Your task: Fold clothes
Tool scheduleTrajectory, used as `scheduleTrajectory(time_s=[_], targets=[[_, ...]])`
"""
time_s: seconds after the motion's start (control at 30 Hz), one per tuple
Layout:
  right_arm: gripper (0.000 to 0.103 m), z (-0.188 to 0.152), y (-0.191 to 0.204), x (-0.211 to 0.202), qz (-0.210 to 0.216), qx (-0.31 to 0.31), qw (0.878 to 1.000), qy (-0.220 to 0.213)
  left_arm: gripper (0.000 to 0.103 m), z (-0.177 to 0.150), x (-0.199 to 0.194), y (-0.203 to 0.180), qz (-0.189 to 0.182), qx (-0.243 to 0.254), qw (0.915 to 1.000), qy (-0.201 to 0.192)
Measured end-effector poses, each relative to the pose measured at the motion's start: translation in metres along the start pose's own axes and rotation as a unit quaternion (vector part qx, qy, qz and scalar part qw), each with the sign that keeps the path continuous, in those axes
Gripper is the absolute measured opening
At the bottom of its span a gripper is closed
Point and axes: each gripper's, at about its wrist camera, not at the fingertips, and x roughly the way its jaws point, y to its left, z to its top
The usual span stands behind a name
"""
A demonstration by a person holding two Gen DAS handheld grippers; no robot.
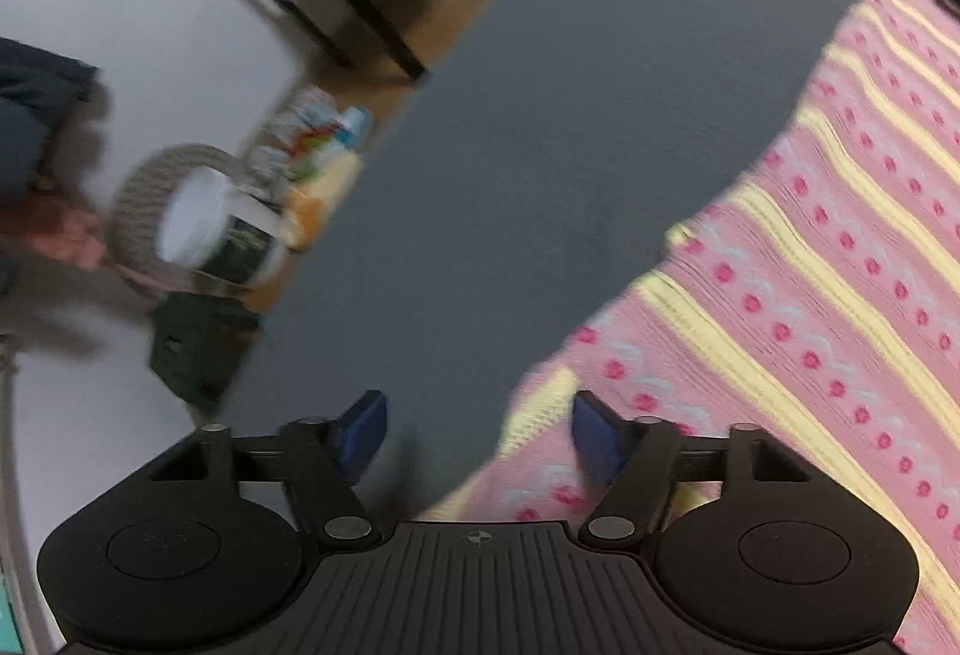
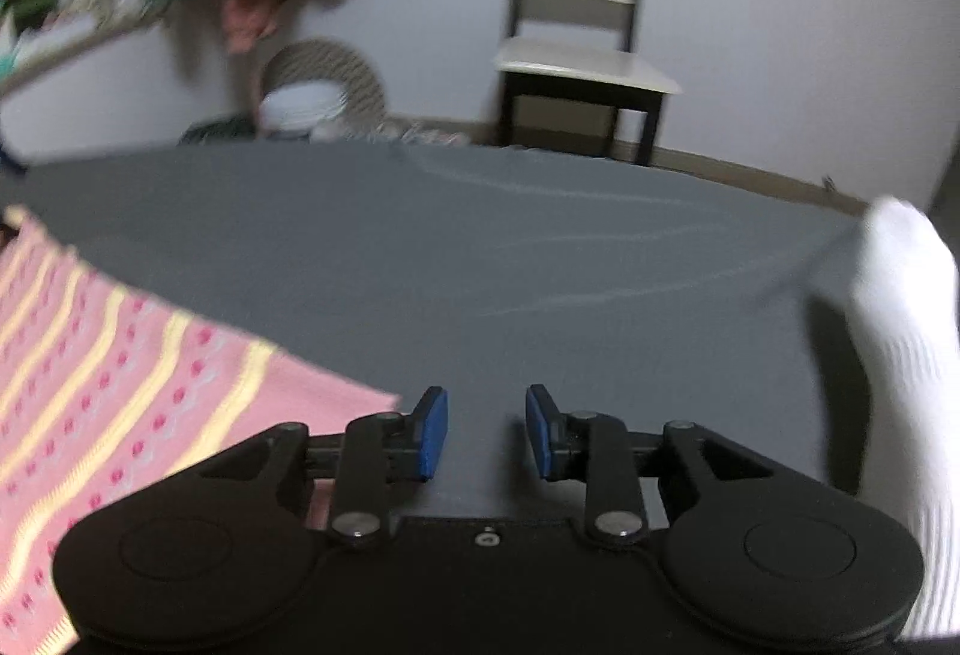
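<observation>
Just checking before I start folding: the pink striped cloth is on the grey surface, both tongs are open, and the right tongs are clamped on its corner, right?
Not quite. The right wrist view shows the right tongs open over bare grey surface, beside the pink striped cloth, holding nothing. The left tongs are open too.

We are holding our left black two-finger gripper with blue pads (image 1: pixel 478 433) with its jaws spread wide, gripping nothing. We are holding our right black blue-padded gripper (image 2: pixel 486 432) with a narrower gap, also empty.
</observation>
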Motion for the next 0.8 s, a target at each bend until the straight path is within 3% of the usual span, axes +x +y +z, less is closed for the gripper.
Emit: scheduleTrajectory(time_s=[0.13,0.27,0.33,0.4,0.5,0.57,0.67,0.8], targets=[[0.031,-0.006,-0.022,-0.014,0.061,0.099,0.993,-0.013,0.070,-0.044,-0.038,-0.008,0.016,-0.113,0.9906,-0.075],[0.048,-0.017,-0.021,-0.029,0.099,0.144,0.984,-0.021,0.072,-0.089,-0.077,-0.017,0.032,-0.225,0.9624,-0.149],[0.051,-0.021,-0.011,-0.037,0.107,0.130,0.985,-0.026,0.082,-0.111,-0.096,-0.021,0.039,-0.279,0.9415,-0.185],[0.052,-0.023,0.003,-0.048,0.115,0.108,0.987,-0.044,0.085,-0.133,-0.115,-0.025,0.047,-0.332,0.9161,-0.220],[0.073,-0.027,0.033,-0.072,0.129,0.069,0.985,-0.092,0.085,-0.190,-0.140,-0.055,0.051,-0.406,0.8818,-0.235],[0.080,-0.032,0.059,-0.086,0.141,0.042,0.982,-0.117,0.085,-0.227,-0.147,-0.071,0.056,-0.434,0.8672,-0.237],[0.080,-0.037,0.106,-0.097,0.176,0.000,0.977,-0.121,0.085,-0.270,-0.149,-0.087,0.071,-0.464,0.8445,-0.257],[0.080,-0.031,0.193,-0.102,0.229,-0.092,0.962,-0.116,0.085,-0.298,-0.126,-0.083,0.077,-0.485,0.8288,-0.268]])
